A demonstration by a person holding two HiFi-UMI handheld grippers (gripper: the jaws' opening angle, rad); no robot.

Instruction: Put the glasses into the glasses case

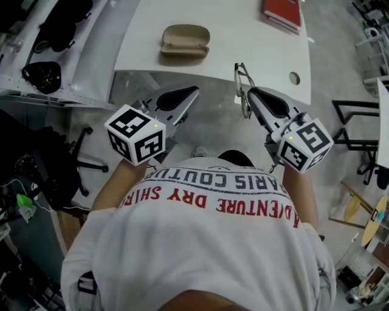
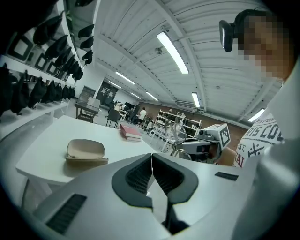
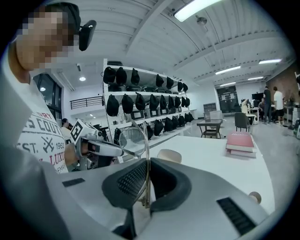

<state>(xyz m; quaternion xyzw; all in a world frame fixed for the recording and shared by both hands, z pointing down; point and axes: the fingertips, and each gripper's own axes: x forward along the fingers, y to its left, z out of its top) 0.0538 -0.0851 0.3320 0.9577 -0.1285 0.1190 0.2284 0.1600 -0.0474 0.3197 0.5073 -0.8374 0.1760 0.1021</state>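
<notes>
A closed beige glasses case lies on the white table, near its front edge. My right gripper is shut on the wire-framed glasses and holds them at the table's front edge, to the right of the case. In the right gripper view the glasses' temple is pinched between the jaws, with a lens standing up above them and the case beyond. My left gripper hovers before the table, below the case, shut with nothing in it. The left gripper view shows the case ahead to the left.
A red book lies at the table's far right, and a round cable hole sits near the right front corner. Shelves with dark bags run along the left. An office chair base stands on the floor at left.
</notes>
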